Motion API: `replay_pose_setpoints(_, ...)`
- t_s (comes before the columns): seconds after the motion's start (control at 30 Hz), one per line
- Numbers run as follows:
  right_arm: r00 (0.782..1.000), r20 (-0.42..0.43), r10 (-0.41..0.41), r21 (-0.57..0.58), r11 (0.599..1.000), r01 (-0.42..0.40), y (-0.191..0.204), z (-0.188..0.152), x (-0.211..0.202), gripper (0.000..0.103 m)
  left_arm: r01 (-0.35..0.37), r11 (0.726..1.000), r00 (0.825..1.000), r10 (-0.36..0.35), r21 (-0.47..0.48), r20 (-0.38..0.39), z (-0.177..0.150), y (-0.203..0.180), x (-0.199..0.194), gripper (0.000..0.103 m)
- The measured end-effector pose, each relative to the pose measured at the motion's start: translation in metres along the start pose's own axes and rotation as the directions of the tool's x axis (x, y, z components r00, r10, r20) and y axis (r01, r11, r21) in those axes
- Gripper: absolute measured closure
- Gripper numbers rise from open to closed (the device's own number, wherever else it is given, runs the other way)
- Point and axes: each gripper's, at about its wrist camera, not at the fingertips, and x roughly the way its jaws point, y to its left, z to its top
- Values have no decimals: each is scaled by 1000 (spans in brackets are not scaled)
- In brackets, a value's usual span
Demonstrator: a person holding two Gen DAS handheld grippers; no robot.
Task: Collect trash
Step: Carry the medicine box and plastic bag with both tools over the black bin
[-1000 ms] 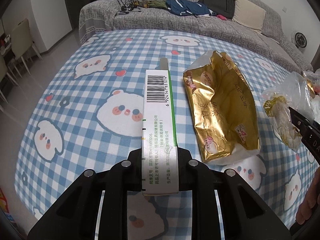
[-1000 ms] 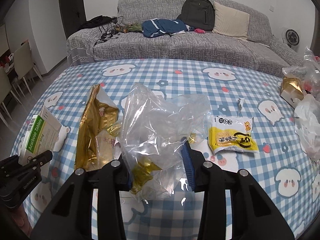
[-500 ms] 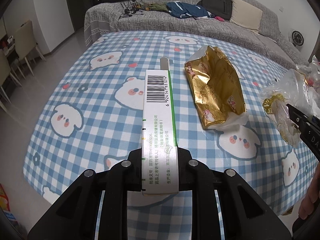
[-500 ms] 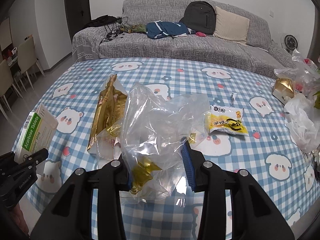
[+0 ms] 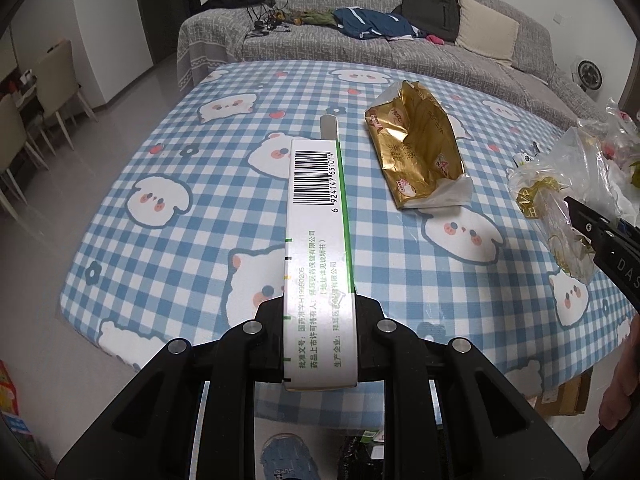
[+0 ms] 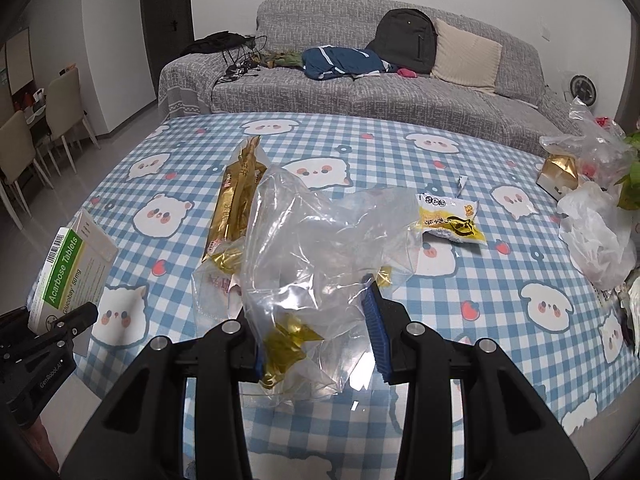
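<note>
My left gripper (image 5: 319, 332) is shut on a white and green tablet box (image 5: 318, 240), which sticks out forward over the table's near edge. The same box (image 6: 70, 270) shows at the left of the right wrist view. My right gripper (image 6: 316, 332) is shut on a crumpled clear plastic bag (image 6: 312, 256) with gold foil scraps inside; the bag (image 5: 560, 208) also appears at the right of the left wrist view. A gold foil packet (image 5: 416, 148) lies on the blue checked tablecloth (image 5: 192, 168), and a yellow snack packet (image 6: 450, 220) lies further right.
White and clear plastic bags (image 6: 596, 236) and a small gold carton (image 6: 558, 172) crowd the table's right edge. A grey sofa (image 6: 360, 80) with a backpack and clothes stands behind the table. Chairs (image 6: 60, 116) stand at the far left. A cardboard box (image 5: 568, 396) sits on the floor.
Both grippers have drawn back from the table with their loads still held. The table's near edge and the floor now show under the left gripper.
</note>
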Motion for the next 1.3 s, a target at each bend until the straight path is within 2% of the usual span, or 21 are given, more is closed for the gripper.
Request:
replay_pose_setpoints(0.33, 1000, 18, 16, -3, 1000, -16, 7, -31, -33, 66, 32, 999, 999, -32, -10, 18, -38, 1, -31, 83)
replay_pose_setpoints(1.3, 998, 1, 61, 7, 998, -61, 26, -142, -86, 66, 70, 997, 997, -70, 17, 14, -145, 8, -70, 83)
